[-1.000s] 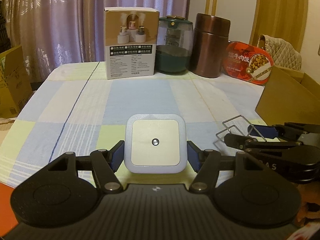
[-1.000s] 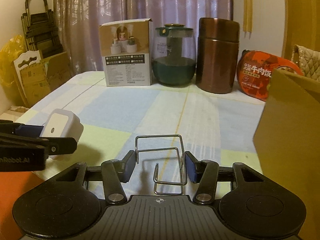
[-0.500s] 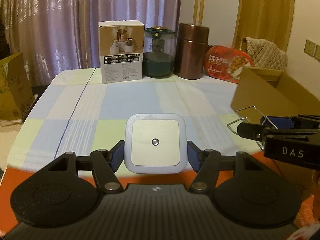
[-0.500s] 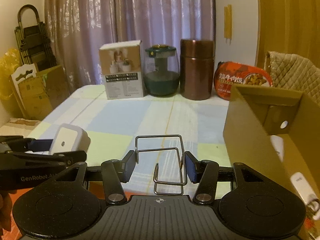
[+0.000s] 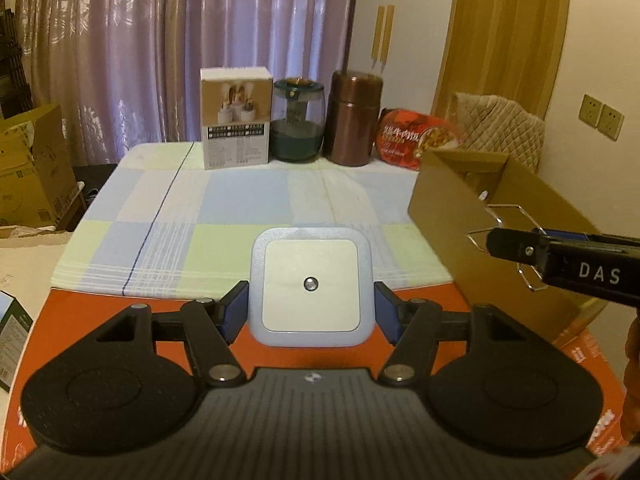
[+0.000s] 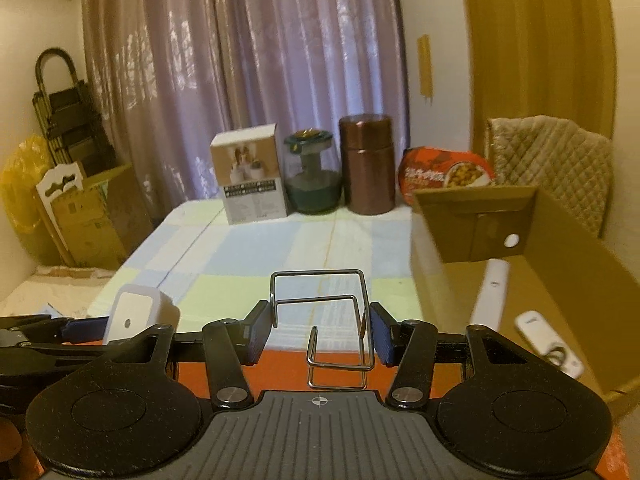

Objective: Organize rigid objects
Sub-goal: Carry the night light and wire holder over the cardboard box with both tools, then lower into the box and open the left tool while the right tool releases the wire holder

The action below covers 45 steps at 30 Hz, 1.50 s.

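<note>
My left claw (image 5: 312, 314) is clenched on the white square night light (image 5: 311, 285), its blue pads pressed to both sides, held in the air above the near edge of the desk (image 5: 224, 208). My right claw (image 6: 322, 338) grips the bent wire holder (image 6: 326, 320) the same way (the wire sits snug between the pads), just left of the open cardboard box (image 6: 560, 248). In that box lie a white bar-shaped piece (image 6: 490, 296) and a small white gadget (image 6: 546, 342). At the desk's far end stand a product carton (image 5: 235, 118), a green jar (image 5: 297, 120) and a brown canister (image 5: 354, 118).
</note>
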Motion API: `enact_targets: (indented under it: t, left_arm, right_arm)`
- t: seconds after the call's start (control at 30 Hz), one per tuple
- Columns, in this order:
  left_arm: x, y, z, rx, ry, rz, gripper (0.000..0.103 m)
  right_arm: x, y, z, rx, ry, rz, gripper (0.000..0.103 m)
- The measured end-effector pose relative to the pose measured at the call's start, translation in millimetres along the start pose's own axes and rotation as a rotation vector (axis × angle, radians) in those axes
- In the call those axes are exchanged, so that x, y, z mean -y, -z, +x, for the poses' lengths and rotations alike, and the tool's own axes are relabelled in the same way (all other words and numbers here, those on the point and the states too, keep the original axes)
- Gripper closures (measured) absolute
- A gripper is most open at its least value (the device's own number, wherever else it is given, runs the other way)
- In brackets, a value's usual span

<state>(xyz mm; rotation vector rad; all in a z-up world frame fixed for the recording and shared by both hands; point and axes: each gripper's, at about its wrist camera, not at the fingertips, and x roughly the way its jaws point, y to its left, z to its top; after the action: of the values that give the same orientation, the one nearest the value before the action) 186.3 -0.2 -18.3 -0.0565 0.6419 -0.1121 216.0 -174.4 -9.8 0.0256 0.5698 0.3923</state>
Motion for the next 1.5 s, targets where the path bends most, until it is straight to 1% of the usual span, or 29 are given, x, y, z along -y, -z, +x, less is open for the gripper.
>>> enact_targets:
  t: [0.2, 0.37, 0.53, 0.7, 0.87, 1.07, 1.23, 1.5]
  left_arm:
    - [31, -7, -35, 0.032, 0.031, 0.025, 0.043]
    - [67, -12, -53, 0.05, 0.08, 0.062, 0.043]
    - [103, -20, -54, 0.055, 0.131, 0.105, 0.043]
    - [139, -28, -45, 0.047, 0.185, 0.134, 0.043]
    - [171, -34, -27, 0.021, 0.226, 0.159, 0.043]
    - [199, -38, -6, -0.002, 0.254, 0.192, 0.043]
    - [213, -44, 9, -0.015, 0.268, 0.208, 0.043]
    - [226, -46, 37, -0.048, 0.279, 0.215, 0.043]
  right_arm:
    - [15, -6, -47, 0.024, 0.031, 0.006, 0.054]
    - [40, -7, -82, 0.04, 0.078, 0.018, 0.054]
    - [78, -5, -111, 0.049, 0.149, 0.036, 0.054]
    - [122, -5, -127, 0.047, 0.215, 0.064, 0.054]
    - [156, -9, -130, 0.04, 0.242, 0.096, 0.054]
    - [184, -12, -126, 0.023, 0.238, 0.11, 0.054]
    - [202, -12, -111, -0.011, 0.222, 0.121, 0.054]
    - [218, -13, -86, -0.047, 0.198, 0.127, 0.054]
